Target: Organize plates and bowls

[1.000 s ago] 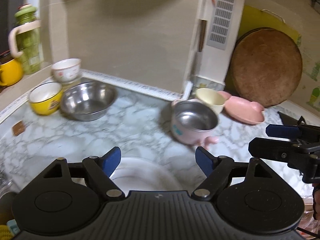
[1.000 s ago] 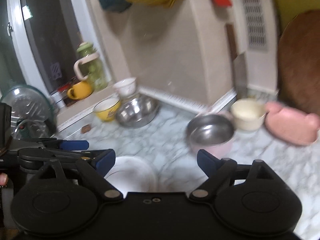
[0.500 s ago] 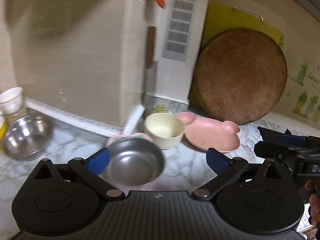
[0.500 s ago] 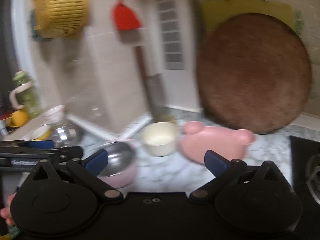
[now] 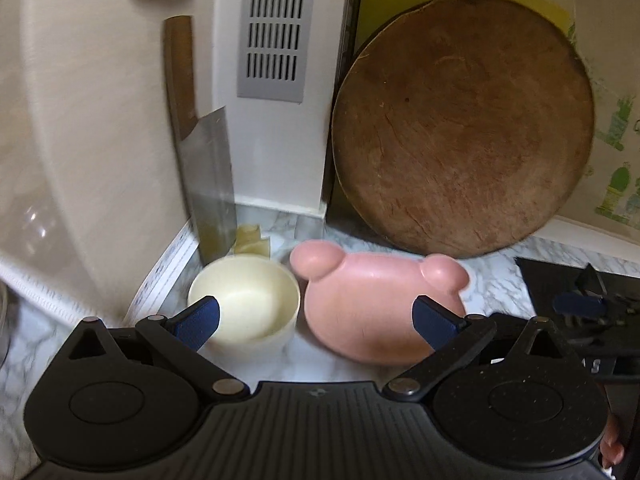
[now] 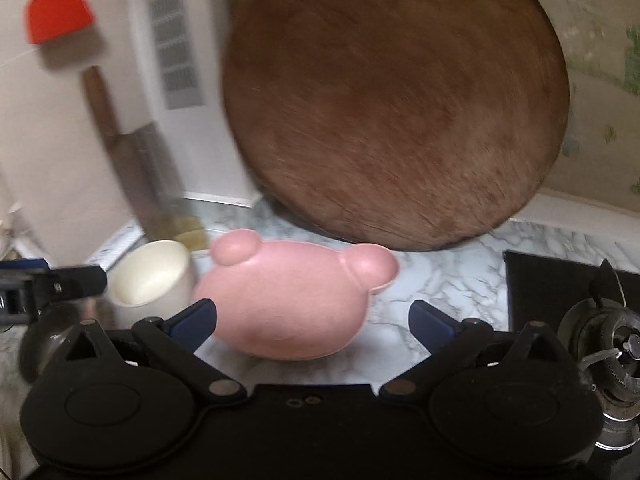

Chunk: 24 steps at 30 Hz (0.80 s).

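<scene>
A pink bear-shaped plate (image 5: 376,304) lies on the marble counter (image 5: 492,276), and a cream bowl (image 5: 244,304) stands just left of it. My left gripper (image 5: 316,322) is open above and short of both, one pad over the bowl and one over the plate, gripping nothing. In the right wrist view the pink plate (image 6: 288,304) sits just beyond my right gripper (image 6: 312,322), which is open wide and empty. The cream bowl (image 6: 150,280) is to its left. A blurred steel bowl (image 6: 52,332) shows at the lower left.
A round wooden chopping board (image 5: 460,120) leans on the wall behind the plate, with a yellow board behind it. A cleaver (image 5: 208,184) stands against the wall by the bowl. A black stove top (image 6: 560,280) with a burner (image 6: 600,332) lies right. A red scoop (image 6: 58,12) hangs above.
Both grippers have swept right along the counter, from the steel bowls to the cream bowl and pink plate. Their jaws have spread wider. Nothing was picked up.
</scene>
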Each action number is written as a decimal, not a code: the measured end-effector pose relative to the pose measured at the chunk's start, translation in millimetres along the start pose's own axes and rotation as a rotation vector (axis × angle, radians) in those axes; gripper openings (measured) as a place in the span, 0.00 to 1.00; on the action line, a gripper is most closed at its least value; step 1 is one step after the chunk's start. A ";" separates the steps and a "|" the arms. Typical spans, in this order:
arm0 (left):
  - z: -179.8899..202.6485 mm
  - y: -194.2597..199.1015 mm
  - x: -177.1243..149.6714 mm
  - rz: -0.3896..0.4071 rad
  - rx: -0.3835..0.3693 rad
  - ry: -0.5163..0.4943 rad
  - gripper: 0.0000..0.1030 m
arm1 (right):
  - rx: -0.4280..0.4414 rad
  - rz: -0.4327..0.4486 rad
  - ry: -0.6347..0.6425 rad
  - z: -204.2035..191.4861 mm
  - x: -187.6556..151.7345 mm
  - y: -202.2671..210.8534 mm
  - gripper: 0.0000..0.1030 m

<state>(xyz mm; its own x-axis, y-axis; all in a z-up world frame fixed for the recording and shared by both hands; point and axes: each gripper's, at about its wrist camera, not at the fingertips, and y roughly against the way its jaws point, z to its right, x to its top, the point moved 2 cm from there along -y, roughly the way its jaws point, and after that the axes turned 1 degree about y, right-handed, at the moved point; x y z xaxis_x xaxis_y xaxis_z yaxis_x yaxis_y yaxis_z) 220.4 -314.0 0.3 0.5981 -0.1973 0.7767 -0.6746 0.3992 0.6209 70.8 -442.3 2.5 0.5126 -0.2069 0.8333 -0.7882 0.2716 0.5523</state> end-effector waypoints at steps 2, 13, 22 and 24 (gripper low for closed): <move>4.8 -17.1 7.4 -0.010 0.019 0.000 1.00 | -0.009 -0.018 -0.009 8.2 3.0 -13.1 1.00; 24.8 -91.8 24.9 -0.101 0.071 -0.048 1.00 | -0.042 -0.057 0.001 25.6 16.1 -68.2 0.98; 35.0 -142.2 32.2 -0.196 0.071 -0.051 1.00 | -0.031 -0.210 -0.173 53.8 8.5 -112.3 0.85; 35.6 -149.0 32.1 -0.212 0.061 -0.040 1.00 | -0.035 -0.240 -0.174 54.3 6.6 -120.9 0.77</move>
<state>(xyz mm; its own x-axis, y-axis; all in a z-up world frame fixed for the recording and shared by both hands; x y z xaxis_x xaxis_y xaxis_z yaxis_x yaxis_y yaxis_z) 324.7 -411.7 -63.5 0.7127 -0.3071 0.6307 -0.5609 0.2907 0.7752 151.0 -527.5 -60.0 0.6141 -0.4266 0.6640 -0.6379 0.2271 0.7359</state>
